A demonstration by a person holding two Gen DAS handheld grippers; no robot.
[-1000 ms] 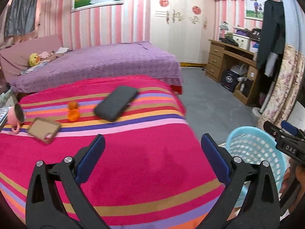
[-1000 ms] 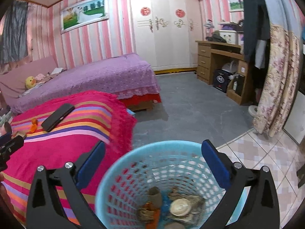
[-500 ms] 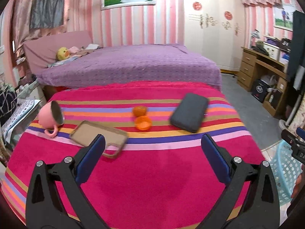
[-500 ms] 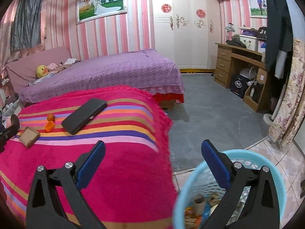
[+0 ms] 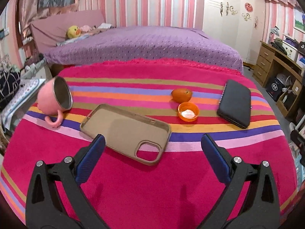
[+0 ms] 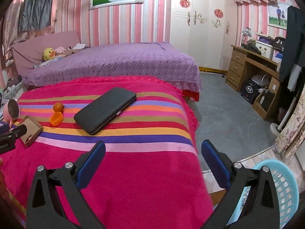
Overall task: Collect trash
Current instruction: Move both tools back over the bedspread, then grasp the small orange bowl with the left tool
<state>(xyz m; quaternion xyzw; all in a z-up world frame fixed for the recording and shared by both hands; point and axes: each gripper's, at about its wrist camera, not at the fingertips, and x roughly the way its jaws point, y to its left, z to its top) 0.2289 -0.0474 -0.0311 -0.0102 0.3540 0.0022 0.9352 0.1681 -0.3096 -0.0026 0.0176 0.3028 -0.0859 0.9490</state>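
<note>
On the striped pink blanket [image 5: 144, 183] lie an orange peel cup [image 5: 188, 112] and a small orange [image 5: 181, 94] just behind it. The right wrist view shows the same peel [image 6: 56, 118] and orange [image 6: 58, 106] at the left. My left gripper [image 5: 152, 152] is open with nothing between its fingers, hovering over the near edge of a tan phone case [image 5: 125, 127]. My right gripper [image 6: 152, 157] is also open and holds nothing, above the blanket's right part. A light blue basket [image 6: 284, 187] stands on the floor at lower right.
A pink mug [image 5: 54, 99] lies on its side at the left. A black wallet [image 5: 235, 104] rests right of the orange. Behind is a purple bed [image 6: 118, 63]; a wooden desk [image 6: 255, 72] stands at the right wall, with grey floor [image 6: 225, 114] between.
Both grippers swung left, away from the basket and over the blanket. The left gripper came closer to the phone case and orange peel. Both stayed open.
</note>
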